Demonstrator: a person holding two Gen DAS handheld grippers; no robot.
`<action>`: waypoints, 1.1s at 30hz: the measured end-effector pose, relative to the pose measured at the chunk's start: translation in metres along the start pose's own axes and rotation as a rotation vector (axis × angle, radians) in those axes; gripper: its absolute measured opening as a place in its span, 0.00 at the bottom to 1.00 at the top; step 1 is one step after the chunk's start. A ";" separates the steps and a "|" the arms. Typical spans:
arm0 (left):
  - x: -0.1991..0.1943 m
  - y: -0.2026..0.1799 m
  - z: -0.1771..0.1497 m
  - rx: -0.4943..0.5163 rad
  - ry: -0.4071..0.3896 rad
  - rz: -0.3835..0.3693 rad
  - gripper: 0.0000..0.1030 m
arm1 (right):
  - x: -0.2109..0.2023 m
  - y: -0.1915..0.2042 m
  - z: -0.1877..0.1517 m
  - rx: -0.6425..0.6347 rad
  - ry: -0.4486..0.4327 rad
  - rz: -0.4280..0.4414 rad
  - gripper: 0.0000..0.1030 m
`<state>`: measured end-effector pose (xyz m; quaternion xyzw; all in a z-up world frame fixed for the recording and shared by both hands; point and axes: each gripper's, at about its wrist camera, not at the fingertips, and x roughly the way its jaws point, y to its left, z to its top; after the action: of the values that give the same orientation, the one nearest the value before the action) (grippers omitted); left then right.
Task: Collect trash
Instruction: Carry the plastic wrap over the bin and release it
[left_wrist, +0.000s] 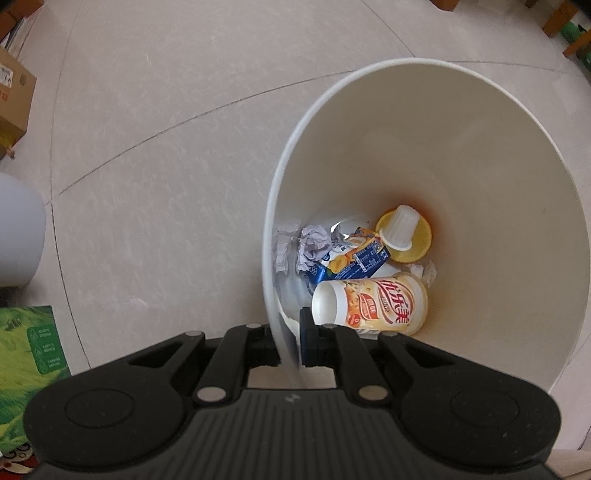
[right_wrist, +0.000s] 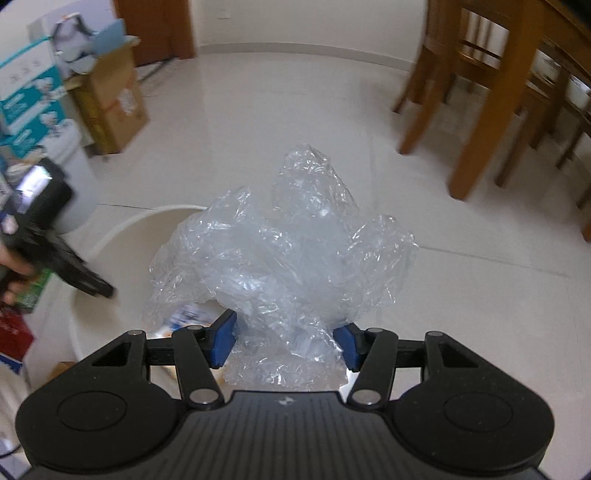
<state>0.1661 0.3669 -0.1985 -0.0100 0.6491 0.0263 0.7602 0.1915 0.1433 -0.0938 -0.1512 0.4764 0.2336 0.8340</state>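
A white trash bin (left_wrist: 480, 155) stands on the tiled floor. My left gripper (left_wrist: 290, 347) points down and is shut on its near wall. At the bin's bottom lie a lying milk-tea cup (left_wrist: 373, 302), a blue carton (left_wrist: 354, 258), crumpled paper (left_wrist: 312, 245), and a small white cup (left_wrist: 400, 227) on a yellow lid (left_wrist: 421, 247). My right gripper (right_wrist: 285, 343) is shut on a crumpled clear plastic bag (right_wrist: 288, 243), held in the air above the bin's rim (right_wrist: 122, 225). The left gripper (right_wrist: 55, 254), held by a hand, shows blurred at the left.
Wooden chair and table legs (right_wrist: 480, 122) stand at the right. Cardboard boxes (right_wrist: 110, 103) and printed cartons (right_wrist: 29, 99) line the left side. A green box (left_wrist: 26, 354) and a brown box (left_wrist: 14, 99) sit on the floor left of the bin.
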 end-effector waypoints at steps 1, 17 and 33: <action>-0.001 0.000 0.001 0.003 0.000 -0.001 0.06 | 0.002 0.007 0.003 -0.014 0.004 0.008 0.59; -0.003 0.003 0.002 0.004 0.002 -0.018 0.07 | 0.029 0.068 0.016 -0.108 0.036 0.060 0.86; -0.002 0.003 0.000 0.008 -0.002 -0.015 0.07 | -0.001 0.012 -0.028 0.057 -0.008 -0.092 0.88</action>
<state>0.1660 0.3695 -0.1968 -0.0117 0.6484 0.0181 0.7610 0.1640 0.1401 -0.1069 -0.1480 0.4721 0.1821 0.8497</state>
